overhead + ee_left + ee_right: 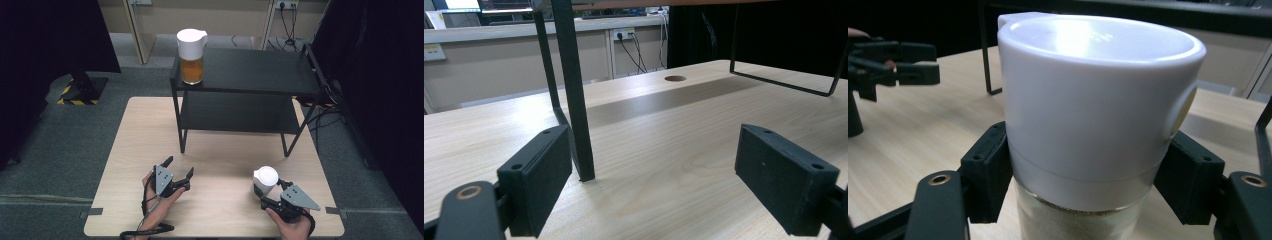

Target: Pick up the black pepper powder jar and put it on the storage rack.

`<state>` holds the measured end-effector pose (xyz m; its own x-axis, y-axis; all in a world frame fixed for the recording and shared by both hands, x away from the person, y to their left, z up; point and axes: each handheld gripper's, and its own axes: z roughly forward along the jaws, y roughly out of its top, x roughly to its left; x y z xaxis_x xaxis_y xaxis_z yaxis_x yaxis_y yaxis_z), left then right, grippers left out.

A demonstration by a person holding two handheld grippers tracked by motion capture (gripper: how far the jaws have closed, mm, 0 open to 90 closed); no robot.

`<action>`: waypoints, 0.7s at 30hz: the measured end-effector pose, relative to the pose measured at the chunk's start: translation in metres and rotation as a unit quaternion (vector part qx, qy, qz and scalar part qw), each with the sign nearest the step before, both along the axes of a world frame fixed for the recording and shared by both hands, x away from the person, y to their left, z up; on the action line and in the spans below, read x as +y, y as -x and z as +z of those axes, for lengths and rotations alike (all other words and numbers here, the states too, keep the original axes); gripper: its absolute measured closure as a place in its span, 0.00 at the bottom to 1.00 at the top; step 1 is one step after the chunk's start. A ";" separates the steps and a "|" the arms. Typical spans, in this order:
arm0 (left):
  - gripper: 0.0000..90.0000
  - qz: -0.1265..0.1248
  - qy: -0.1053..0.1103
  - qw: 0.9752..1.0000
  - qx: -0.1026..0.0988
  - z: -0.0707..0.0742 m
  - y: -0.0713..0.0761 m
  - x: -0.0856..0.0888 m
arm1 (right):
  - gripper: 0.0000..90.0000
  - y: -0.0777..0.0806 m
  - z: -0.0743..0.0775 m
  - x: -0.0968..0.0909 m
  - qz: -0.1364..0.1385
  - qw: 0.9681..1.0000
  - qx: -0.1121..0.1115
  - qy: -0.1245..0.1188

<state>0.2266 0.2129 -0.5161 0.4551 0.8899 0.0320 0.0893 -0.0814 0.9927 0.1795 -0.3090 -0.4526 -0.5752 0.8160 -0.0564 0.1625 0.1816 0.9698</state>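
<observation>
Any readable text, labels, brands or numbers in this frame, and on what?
None can be read.
Yellow sign on the wall: print too small and blurred.
Lid of the jar held in the right gripper: faint embossed marks, illegible.
Jar on the shelf: no label seen.

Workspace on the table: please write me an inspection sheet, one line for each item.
Surface: pale wooden table, bare in the middle.
Job's things: white-lidded jar on the table; jar of orange liquid on the top of the black shelf.
Clutter: nothing seen.
Grippers: right tool shut on the white-lidded jar; left tool open, holding nothing.
Cables: one trails from the left tool.
Surroundings: grey floor, wall sockets, dark curtains.
</observation>
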 end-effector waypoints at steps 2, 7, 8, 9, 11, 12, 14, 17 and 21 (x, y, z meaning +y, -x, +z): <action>0.16 0.000 0.000 1.000 0.000 0.000 0.000 0.000 | 0.34 0.000 0.003 0.001 -0.002 1.000 -0.007 -0.002; 0.16 0.001 -0.001 1.000 -0.001 0.000 0.000 -0.001 | 0.34 -0.002 0.013 0.002 -0.006 1.000 -0.020 -0.005; 0.16 0.000 -0.001 1.000 -0.001 0.000 0.000 -0.001 | 0.34 -0.003 0.015 0.003 -0.007 1.000 -0.022 -0.007; 0.16 0.000 -0.001 1.000 -0.001 0.000 0.000 -0.001 | 0.34 -0.003 0.016 0.002 -0.008 1.000 -0.024 -0.008; 0.16 0.001 -0.001 1.000 -0.001 0.000 0.000 -0.001 | 0.34 -0.004 0.019 0.002 -0.010 1.000 -0.026 -0.013; 0.16 0.001 -0.001 1.000 -0.001 0.000 0.000 -0.001 | 0.34 -0.005 0.021 0.002 -0.011 0.999 -0.028 -0.013; 0.16 0.001 -0.001 1.000 0.000 0.000 0.000 0.000 | 0.34 -0.005 0.025 0.002 -0.013 0.999 -0.032 -0.012; 0.16 0.001 0.000 1.000 0.000 0.000 0.000 0.000 | 0.34 -0.007 0.030 0.001 -0.016 0.999 -0.037 -0.018; 0.16 0.001 0.000 1.000 0.001 0.000 0.000 0.000 | 0.34 -0.009 0.037 0.000 -0.025 0.998 -0.044 -0.022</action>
